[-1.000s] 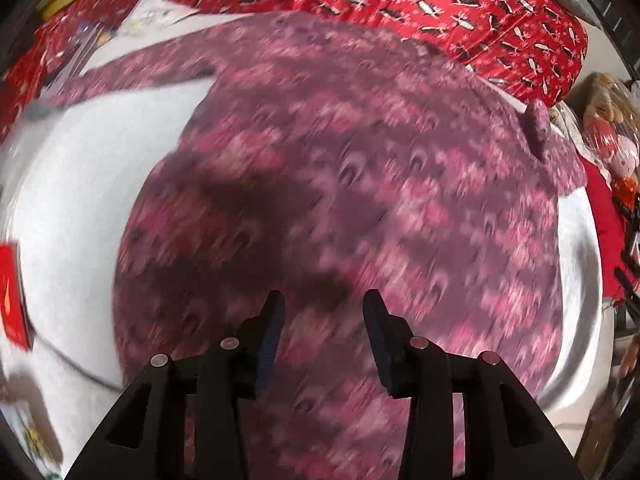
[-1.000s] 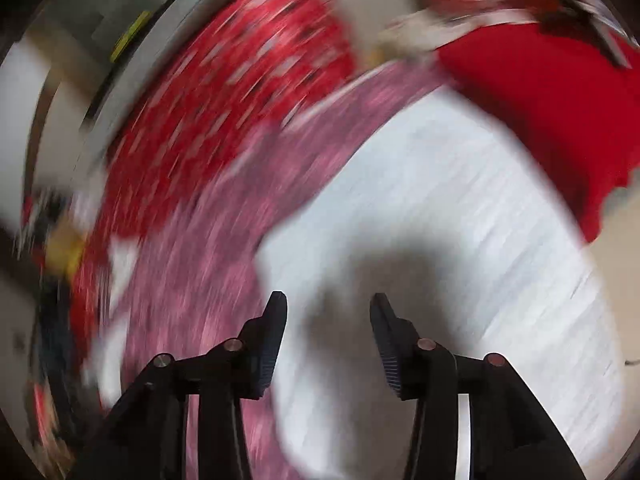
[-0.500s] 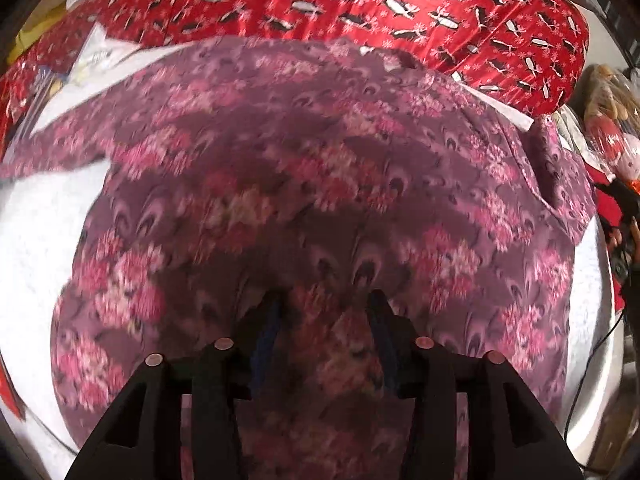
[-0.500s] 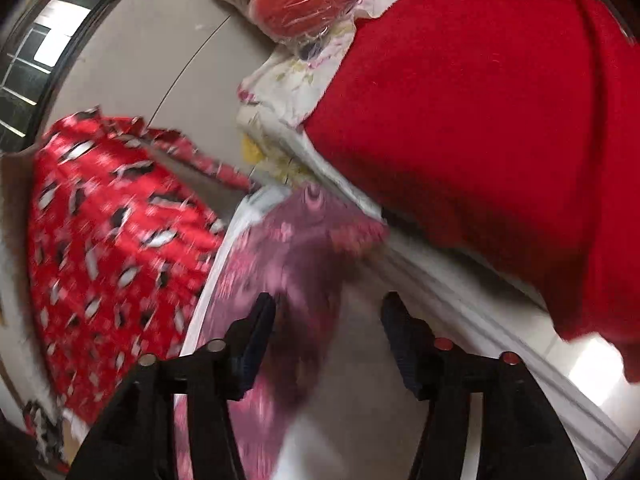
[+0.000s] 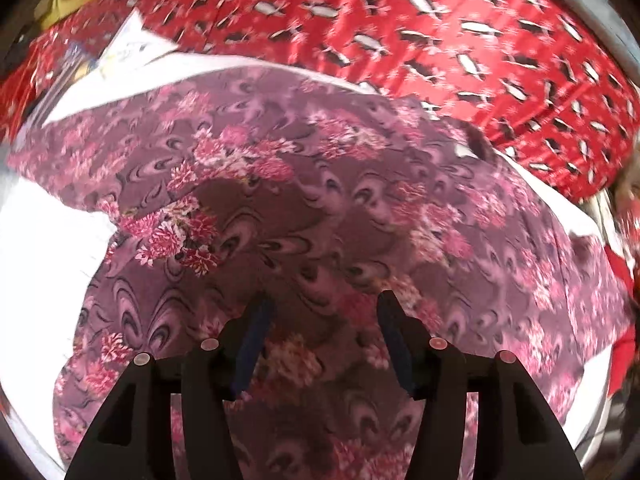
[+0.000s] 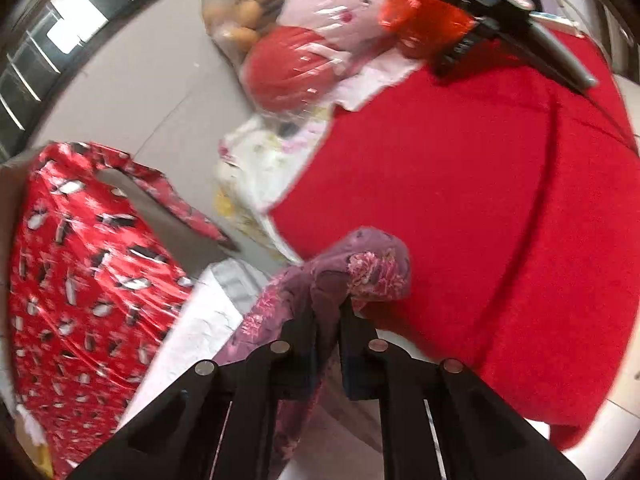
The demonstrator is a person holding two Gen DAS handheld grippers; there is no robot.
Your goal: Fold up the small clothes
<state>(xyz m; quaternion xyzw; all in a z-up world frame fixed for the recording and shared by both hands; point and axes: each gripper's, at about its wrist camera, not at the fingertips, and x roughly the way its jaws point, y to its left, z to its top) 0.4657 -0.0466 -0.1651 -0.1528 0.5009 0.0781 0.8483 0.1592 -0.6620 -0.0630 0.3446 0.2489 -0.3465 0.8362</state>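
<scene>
My right claw (image 6: 326, 312) is pinched nearly closed on a bunched corner of the purple floral garment (image 5: 320, 208), with a knob of cloth poking out beyond the fingertips and the rest trailing back under my fingers. My left claw (image 5: 320, 308) stands wide open with nothing in it, hovering just over the garment, which spreads flat ahead of and beneath it on the white desk (image 5: 36, 240).

To fold well, I judge I should carry the held corner across in a low arc, keeping the cloth taut so the crease falls straight, while my left claw presses or pins the middle as a hinge. Lifting too high would drag the whole piece.

From my left claw, the garment's long axis seems to run left to right, one end tapering far left, the other toward my right claw. Beyond it lies red patterned fabric (image 5: 440, 40); ahead of my right claw, a plain red cloth (image 6: 480, 200).
</scene>
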